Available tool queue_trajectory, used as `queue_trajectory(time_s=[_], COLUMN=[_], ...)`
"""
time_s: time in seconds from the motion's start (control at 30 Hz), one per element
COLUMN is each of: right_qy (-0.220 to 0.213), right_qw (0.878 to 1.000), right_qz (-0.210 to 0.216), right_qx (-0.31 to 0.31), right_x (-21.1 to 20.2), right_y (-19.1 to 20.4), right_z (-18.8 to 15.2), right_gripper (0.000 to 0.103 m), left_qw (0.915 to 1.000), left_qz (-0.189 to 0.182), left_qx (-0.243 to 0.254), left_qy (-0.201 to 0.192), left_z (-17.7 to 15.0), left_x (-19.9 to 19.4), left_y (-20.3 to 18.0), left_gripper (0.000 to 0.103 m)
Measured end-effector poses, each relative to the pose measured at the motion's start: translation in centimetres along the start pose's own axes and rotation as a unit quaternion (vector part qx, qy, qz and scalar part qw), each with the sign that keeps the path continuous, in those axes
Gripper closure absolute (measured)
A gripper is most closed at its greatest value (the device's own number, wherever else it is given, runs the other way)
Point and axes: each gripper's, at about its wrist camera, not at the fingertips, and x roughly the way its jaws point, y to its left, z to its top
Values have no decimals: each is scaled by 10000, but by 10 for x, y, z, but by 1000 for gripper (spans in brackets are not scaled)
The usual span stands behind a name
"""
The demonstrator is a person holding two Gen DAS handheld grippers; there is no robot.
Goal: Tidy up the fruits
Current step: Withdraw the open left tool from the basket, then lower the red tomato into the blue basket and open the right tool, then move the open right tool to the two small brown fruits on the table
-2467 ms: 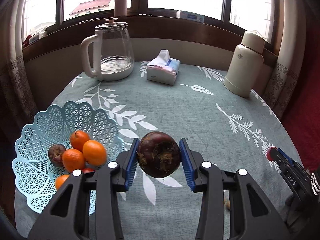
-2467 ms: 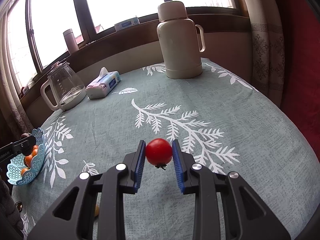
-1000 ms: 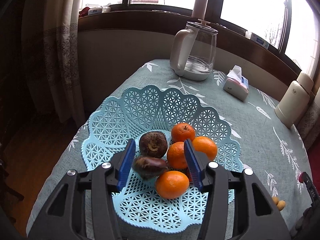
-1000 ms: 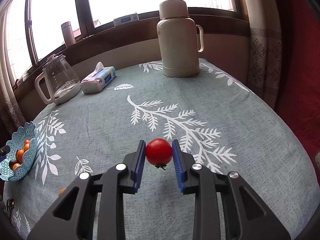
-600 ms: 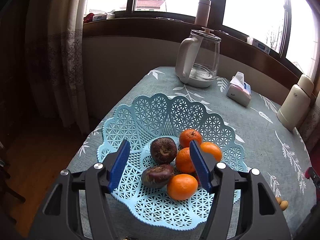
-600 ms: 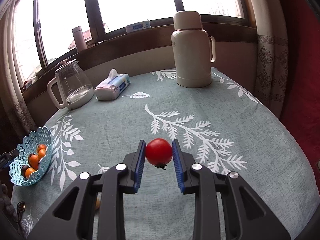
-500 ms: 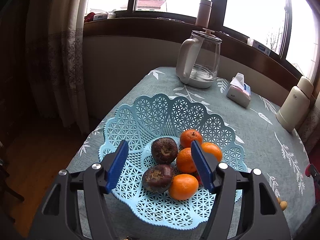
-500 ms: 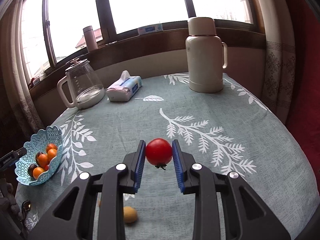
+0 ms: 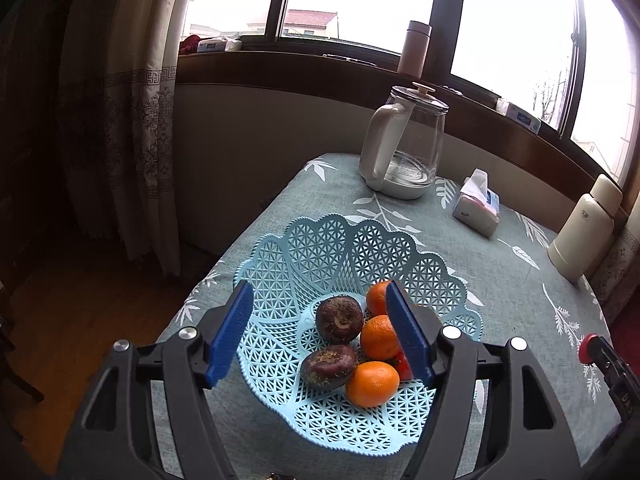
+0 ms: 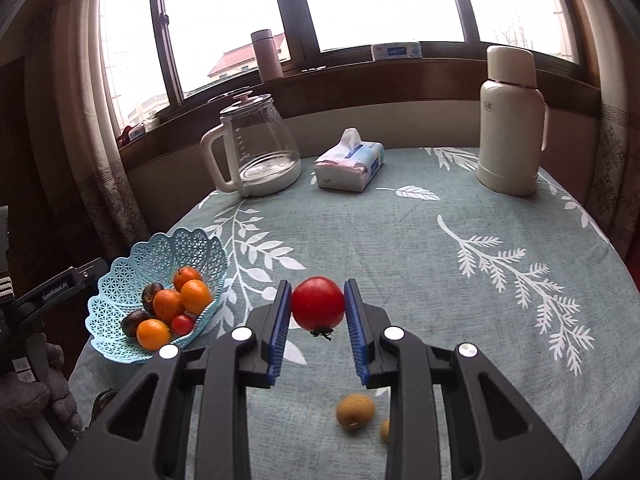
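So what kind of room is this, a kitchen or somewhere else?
Probably a home dining or sitting nook rather than a kitchen: a round table under a leaf-print cloth stands by curtained windows, with a glass kettle and a tissue pack on it.

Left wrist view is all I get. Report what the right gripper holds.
Observer: The right gripper is shut on a red tomato.
Operator: List any fruit outside the basket.
Observer: A brown fruit and a smaller one lie on the cloth, in view below that gripper.
Operator: Say where the basket sits from there.
Observer: The basket is to the tomato's left, by the table's edge.
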Motion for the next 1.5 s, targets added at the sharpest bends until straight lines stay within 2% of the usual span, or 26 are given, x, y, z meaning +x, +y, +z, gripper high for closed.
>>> queue_trajectory(time_s=[0.2,0.47,0.57,1.07,1.5], right_qy=[232,617,768,769,739], right_qw=[9974,9915,9904,9909,9954], right_qz=[540,918,971,1010,607], right_qx=[-414,-682,-611,-444,-116], right_x=[22,55,64,59,37], right_y=[53,106,111,97,40], right_z=[3,2,2,1,-6], right_gripper=[76,75,75,75,75], left_qw=[9999,9996,9993,9994,9996], left_qz=[-13,-28,-46,-58,-246], left_qx=[-142,-280,-356,-336,-105], left_qy=[-57,-78,-81,-17,120], left_z=[5,9,9,6,-2], left_x=[-5,-7,-7,-1,4], left_y=[10,18,20,16,-2], left_gripper=[32,31,21,20,20])
